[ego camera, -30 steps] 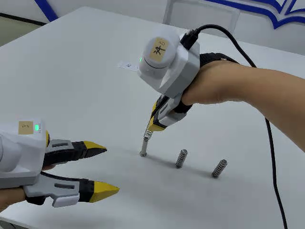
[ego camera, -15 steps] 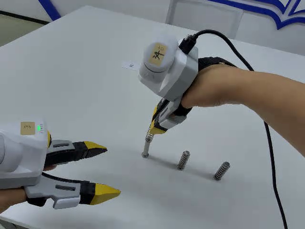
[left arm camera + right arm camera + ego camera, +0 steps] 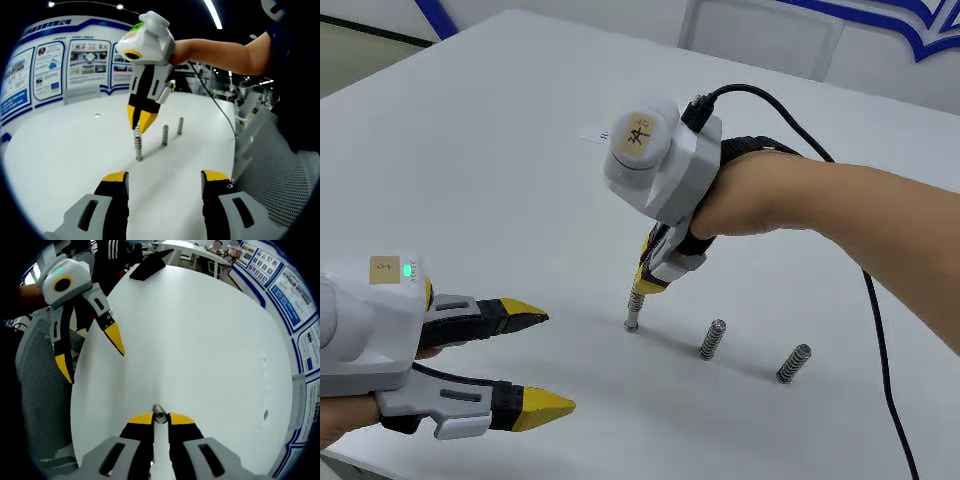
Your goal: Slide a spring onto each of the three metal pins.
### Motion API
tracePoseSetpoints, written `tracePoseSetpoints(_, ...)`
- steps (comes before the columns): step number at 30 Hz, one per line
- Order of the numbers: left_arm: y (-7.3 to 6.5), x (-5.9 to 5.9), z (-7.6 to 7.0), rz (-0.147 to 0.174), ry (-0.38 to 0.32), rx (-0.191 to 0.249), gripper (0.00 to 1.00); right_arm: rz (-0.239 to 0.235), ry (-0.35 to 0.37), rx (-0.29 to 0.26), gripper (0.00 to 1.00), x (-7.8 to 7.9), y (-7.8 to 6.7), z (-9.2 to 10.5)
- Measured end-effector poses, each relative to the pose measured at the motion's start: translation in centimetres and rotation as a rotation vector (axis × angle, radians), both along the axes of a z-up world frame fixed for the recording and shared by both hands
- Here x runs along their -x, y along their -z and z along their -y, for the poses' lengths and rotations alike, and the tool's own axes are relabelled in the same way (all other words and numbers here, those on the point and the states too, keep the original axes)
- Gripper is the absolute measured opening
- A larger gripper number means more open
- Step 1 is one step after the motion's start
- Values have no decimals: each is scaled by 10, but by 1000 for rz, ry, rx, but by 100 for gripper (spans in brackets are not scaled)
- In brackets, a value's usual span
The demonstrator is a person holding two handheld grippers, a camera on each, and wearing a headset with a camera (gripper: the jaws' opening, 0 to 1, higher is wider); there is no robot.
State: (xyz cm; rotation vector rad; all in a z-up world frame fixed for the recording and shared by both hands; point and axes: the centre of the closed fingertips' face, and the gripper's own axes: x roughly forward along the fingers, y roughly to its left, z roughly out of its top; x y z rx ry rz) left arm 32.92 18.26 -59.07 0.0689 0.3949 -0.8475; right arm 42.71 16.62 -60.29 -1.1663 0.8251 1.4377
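Observation:
Three upright metal pins stand in a row on the white table (image 3: 470, 150). My right gripper (image 3: 640, 287) points down over the leftmost pin (image 3: 632, 322) and is shut on a spring (image 3: 636, 303) partway down it. That spring (image 3: 159, 415) shows between the yellow tips in the right gripper view. The middle pin (image 3: 712, 339) and the right pin (image 3: 794, 363) each wear a spring. My left gripper (image 3: 546, 362) hovers at the lower left, open and empty, its tips aimed at the pins. In the left gripper view the right gripper (image 3: 140, 121) holds the spring (image 3: 137, 142) above my own jaws (image 3: 165, 177).
A black cable (image 3: 878, 330) trails from the right gripper across the table's right side. A small white label (image 3: 595, 134) lies behind the right gripper. A mesh chair (image 3: 42, 405) stands beside the table, and a black object (image 3: 147, 265) lies at the far end.
The right gripper has come down, sliding the spring from the top of the leftmost pin farther down it. The left gripper has stayed put; the head camera shifted a little.

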Motion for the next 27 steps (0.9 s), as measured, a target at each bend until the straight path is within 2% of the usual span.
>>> tracePoseSetpoints(15,3,1,-2,-8,-8,-3,59,-11,-2,52,11,5,26,3)
tracePoseSetpoints(24,2,0,-2,-7,-6,-4,59,-21,16,23,12,5,24,3)
tracePoseSetpoints(27,2,-1,-1,-6,-3,-6,59,-23,26,2,16,5,22,4)
